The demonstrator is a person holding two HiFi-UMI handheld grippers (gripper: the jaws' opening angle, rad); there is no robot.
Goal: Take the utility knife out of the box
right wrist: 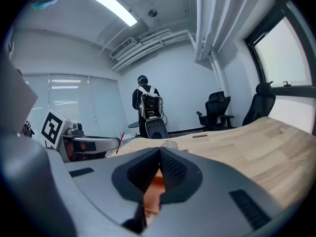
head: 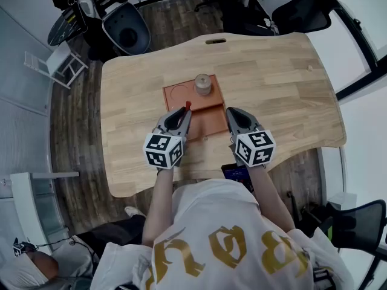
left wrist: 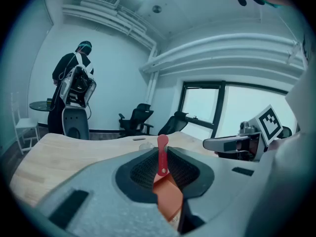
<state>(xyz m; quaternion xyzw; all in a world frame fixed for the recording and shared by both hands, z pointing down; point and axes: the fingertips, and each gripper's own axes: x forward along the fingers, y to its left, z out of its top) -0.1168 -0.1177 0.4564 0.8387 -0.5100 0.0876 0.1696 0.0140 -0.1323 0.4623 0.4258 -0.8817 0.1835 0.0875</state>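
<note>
The box (head: 181, 95) lies mid-tabletop (head: 290, 83), with a small round container (head: 203, 85) in its far right part. The left hand-held gripper (head: 184, 110) is over the box's near edge, the utility knife (left wrist: 162, 157) between its jaws. The right hand-held gripper (head: 231, 113) is at the box's near right corner. Office chairs (head: 302, 11) stand beyond the far edge.

Pale wooden table (head: 290, 83) is standing on dark plank floor (head: 78, 132). Black office chairs (left wrist: 136, 118) are sitting by large windows (left wrist: 247, 107). Ceiling strip light (right wrist: 109, 5) is glowing against white walls (right wrist: 182, 93).
</note>
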